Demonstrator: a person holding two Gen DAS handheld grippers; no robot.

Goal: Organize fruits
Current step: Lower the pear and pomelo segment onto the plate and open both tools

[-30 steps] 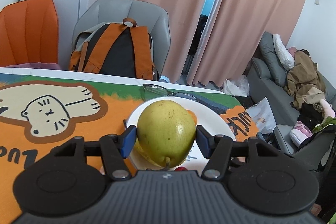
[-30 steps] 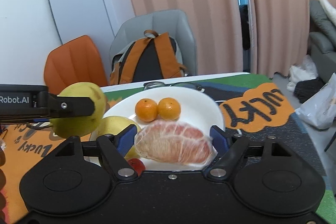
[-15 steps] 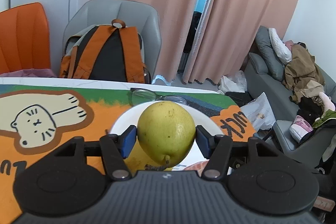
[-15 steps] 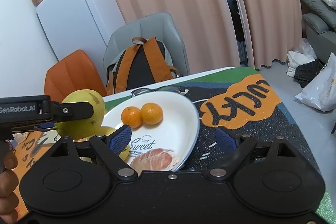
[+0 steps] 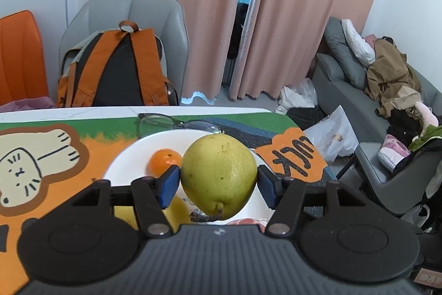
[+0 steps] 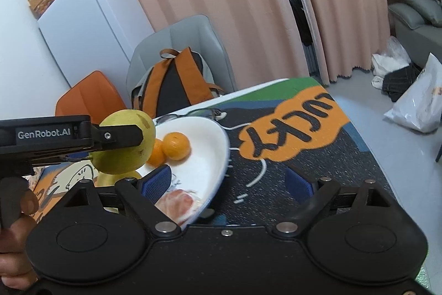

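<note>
Living-room setup: pink curtains, grey chair w/ an orange backpack (image 5: 116, 68), sofa at the right, and a table under a cartoon mat (image 6: 304, 165) printed w/ a cat and "LUCKY". On it sits a white plate (image 5: 129, 156) w/ two mandarins (image 6: 175, 145), a peeled pomelo segment (image 6: 176, 205) near the front rim, and a second yellow fruit partly hidden below. Glasses (image 5: 176, 123) lie just behind the plate. Left gripper (image 5: 218, 184) is clamped on the pear (image 5: 219, 176), both blue pads pressing its sides, stem toward the camera, held in the air over the plate. Right gripper (image 6: 228, 183) is empty; its jaws have just been opening and stand wide over the plate's right rim and the mat, nothing between them, pomelo just beside the left pad. Judging risks: the pear is round and smooth, gripped across its belly, so a tilt or a quick let-go could send it rolling onto the mandarins or off the rim. The right pad sits close to the rim and could nudge or tip the plate. The glasses are also near enough to get knocked.
</note>
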